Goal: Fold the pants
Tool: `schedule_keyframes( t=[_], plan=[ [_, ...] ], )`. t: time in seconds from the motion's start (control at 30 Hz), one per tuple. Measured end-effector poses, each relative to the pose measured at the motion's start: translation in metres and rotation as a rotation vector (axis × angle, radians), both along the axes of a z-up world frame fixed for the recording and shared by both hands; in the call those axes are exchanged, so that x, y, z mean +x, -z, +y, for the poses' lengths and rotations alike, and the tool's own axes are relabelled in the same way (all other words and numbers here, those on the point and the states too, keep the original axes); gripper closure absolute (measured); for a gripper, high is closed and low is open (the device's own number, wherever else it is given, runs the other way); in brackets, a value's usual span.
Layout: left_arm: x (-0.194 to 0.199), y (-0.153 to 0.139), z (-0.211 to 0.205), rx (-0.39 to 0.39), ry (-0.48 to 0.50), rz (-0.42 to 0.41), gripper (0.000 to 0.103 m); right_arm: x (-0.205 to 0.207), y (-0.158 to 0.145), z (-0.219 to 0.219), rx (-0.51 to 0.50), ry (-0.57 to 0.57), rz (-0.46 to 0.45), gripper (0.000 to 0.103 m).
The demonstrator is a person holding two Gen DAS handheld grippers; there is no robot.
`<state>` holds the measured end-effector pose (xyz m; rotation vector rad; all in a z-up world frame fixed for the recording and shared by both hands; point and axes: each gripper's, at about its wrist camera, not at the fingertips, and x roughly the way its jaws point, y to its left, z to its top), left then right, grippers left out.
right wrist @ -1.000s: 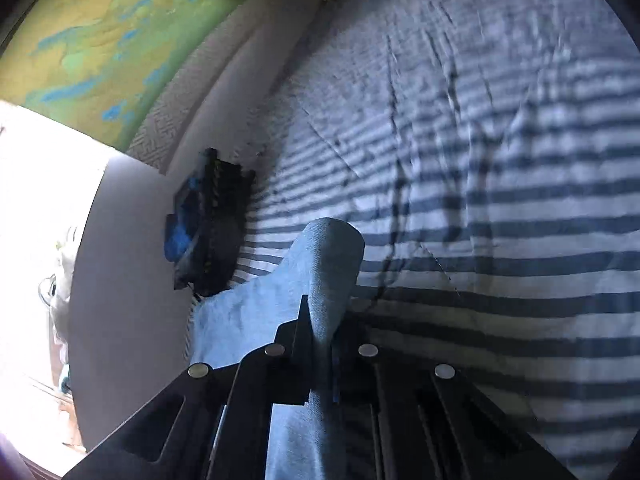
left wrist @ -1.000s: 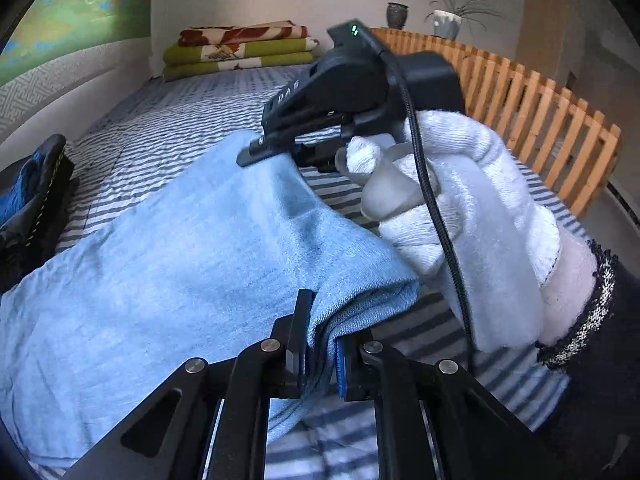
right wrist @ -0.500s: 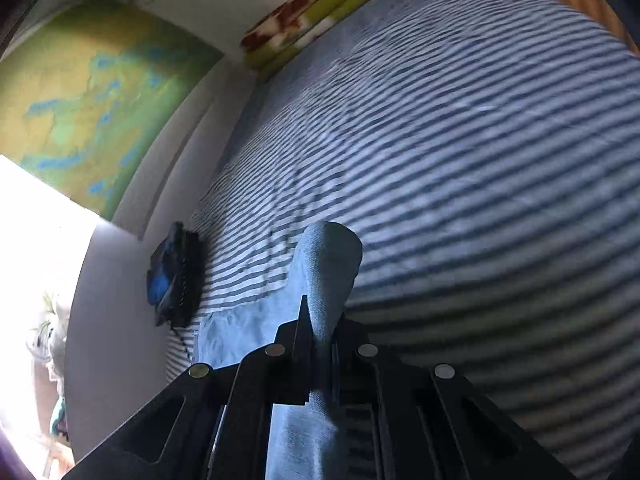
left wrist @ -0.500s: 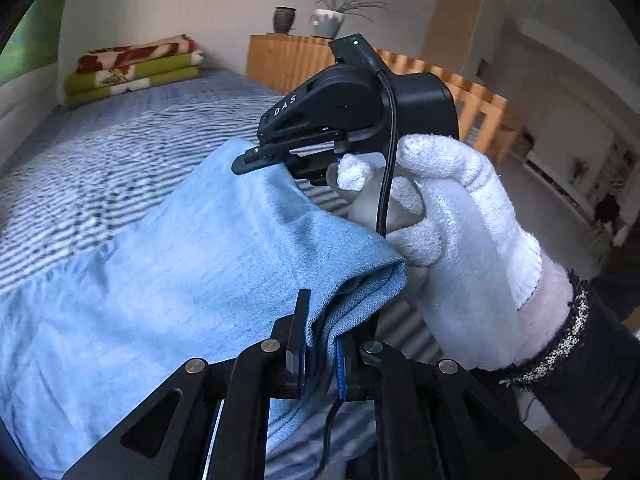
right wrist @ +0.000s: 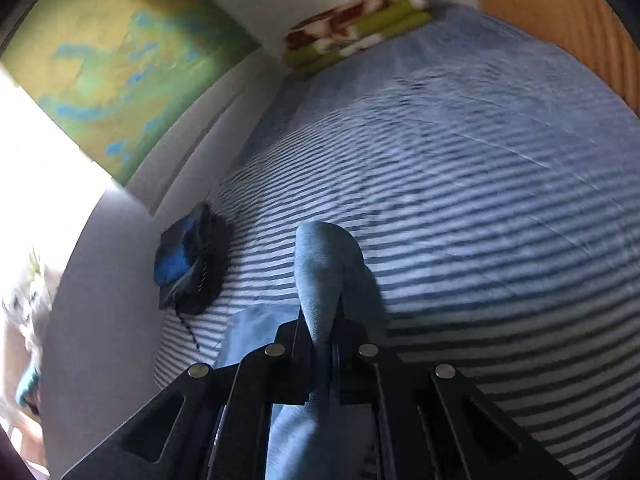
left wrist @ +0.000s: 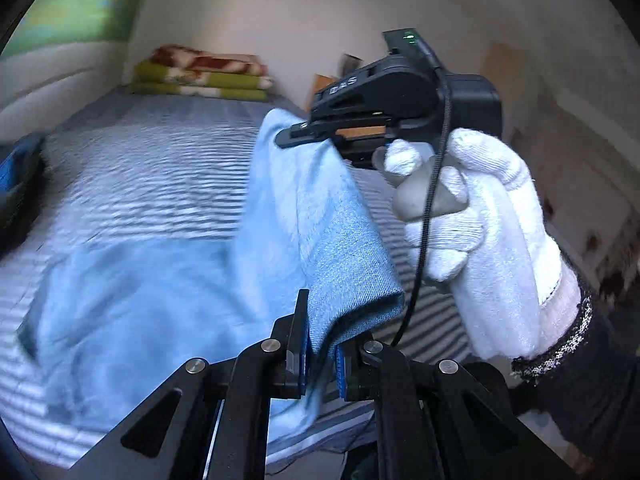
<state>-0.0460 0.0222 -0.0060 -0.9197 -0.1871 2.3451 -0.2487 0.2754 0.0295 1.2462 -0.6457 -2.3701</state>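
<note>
Light blue pants [left wrist: 168, 304] lie partly on the striped bed, with one edge lifted. My left gripper [left wrist: 320, 344] is shut on a thick folded end of that edge. In the left wrist view my right gripper [left wrist: 296, 136], held by a white-gloved hand [left wrist: 480, 240], pinches the same edge farther along and higher up. Through the right wrist camera my right gripper [right wrist: 320, 336] is shut on a rounded fold of the pants [right wrist: 324, 268], and the rest of the cloth hangs below it, mostly hidden.
The bed has a blue-and-white striped sheet [right wrist: 480, 208]. Folded green and red blankets [left wrist: 204, 72] are stacked at its far end. A black and blue bag [right wrist: 188, 264] sits at the bed's left edge by the wall. A wooden slatted rail [right wrist: 560, 20] borders the right side.
Both grippers have risen with the pants' edge, so the cloth between them now stands steeper off the bed. Both views have swung, and the frames are blurred with motion.
</note>
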Motion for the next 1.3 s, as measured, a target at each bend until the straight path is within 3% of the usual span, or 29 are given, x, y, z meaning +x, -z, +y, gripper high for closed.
schedule_keyframes(
  t=[0.13,0.23,0.37,0.57,0.7,0.83,0.9,0.97,1.0,1.07,1.17,1.3],
  plan=[
    [-0.006,0.017,-0.091,0.046,-0.163,-0.042,0.094,-0.010,-0.005,-0.095,0.097,-0.091,0.000,0.097],
    [-0.010,0.038,-0.141,0.049,-0.247,-0.069,0.093,-0.022,0.010,-0.185,0.195,-0.155,-0.024,0.097],
    [-0.018,0.074,-0.193,0.117,-0.324,-0.151,0.093,-0.028,0.043,-0.275,0.368,-0.210,-0.034,0.097],
    [-0.028,0.122,-0.247,0.210,-0.397,-0.240,0.094,-0.038,0.097,-0.338,0.485,-0.212,-0.102,0.097],
    [-0.033,0.132,-0.256,0.227,-0.413,-0.253,0.094,-0.041,0.115,-0.363,0.540,-0.216,-0.105,0.097],
    [-0.041,0.139,-0.264,0.219,-0.420,-0.278,0.091,-0.047,0.129,-0.373,0.565,-0.201,-0.126,0.094],
    [-0.039,0.139,-0.267,0.217,-0.438,-0.291,0.085,-0.050,0.131,-0.377,0.555,-0.230,-0.131,0.083],
    [-0.036,0.137,-0.274,0.187,-0.487,-0.292,0.066,-0.053,0.121,-0.374,0.466,-0.289,-0.121,0.081],
    [-0.036,0.134,-0.276,0.178,-0.512,-0.290,0.062,-0.054,0.108,-0.365,0.366,-0.319,-0.106,0.081],
    [-0.030,0.131,-0.288,0.191,-0.553,-0.290,0.059,-0.051,0.075,-0.341,0.210,-0.345,-0.062,0.077],
    [-0.020,0.118,-0.304,0.182,-0.617,-0.269,0.059,-0.039,0.035,-0.297,0.125,-0.348,-0.006,0.072],
    [-0.025,0.084,-0.299,0.125,-0.572,-0.189,0.059,-0.006,0.019,-0.203,0.060,-0.289,0.024,0.069]
  ],
)
